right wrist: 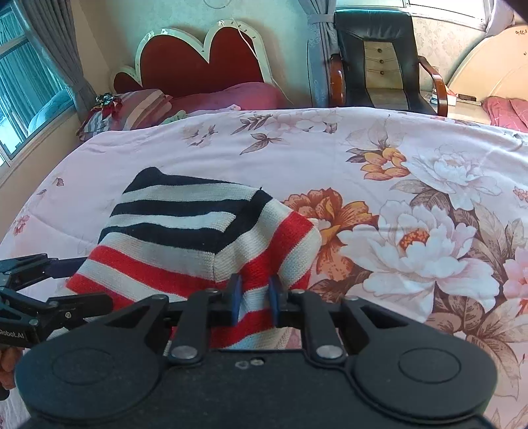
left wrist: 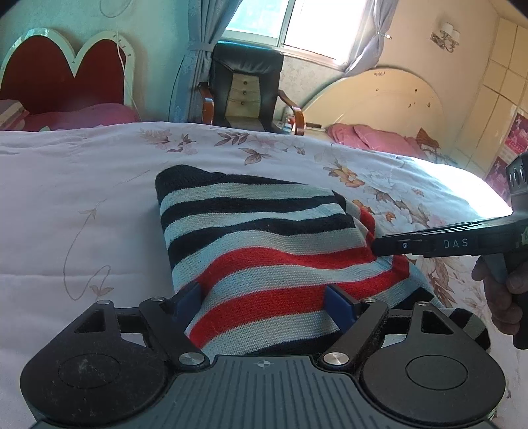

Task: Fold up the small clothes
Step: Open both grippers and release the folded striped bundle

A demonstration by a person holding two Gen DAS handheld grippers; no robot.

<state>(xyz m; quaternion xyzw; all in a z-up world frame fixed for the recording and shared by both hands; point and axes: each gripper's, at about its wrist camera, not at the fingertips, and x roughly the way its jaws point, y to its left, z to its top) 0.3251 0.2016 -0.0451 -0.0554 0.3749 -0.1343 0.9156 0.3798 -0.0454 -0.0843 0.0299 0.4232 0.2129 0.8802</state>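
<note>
A striped knit (left wrist: 264,231) in navy, pale and red bands lies on the bed (left wrist: 82,204), over a pink quilt printed with large flowers. Its far end rests flat on the quilt, while the near end is raised toward both cameras. The left gripper (left wrist: 267,298) has its blue fingers (left wrist: 340,305) spread wide, with a broad red-and-pale stretch of the knit lying between them; whether they press on the cloth cannot be told. The right gripper (right wrist: 254,298) has its jaws drawn close together and pinches a fold of the knit's red-striped edge. In the left view, the right gripper comes in from the right side and meets the knit's right edge. Behind the bed stand a black chair (left wrist: 244,85) and a heart-shaped red headboard (right wrist: 201,62), with a curtained window (left wrist: 297,23) above.
</note>
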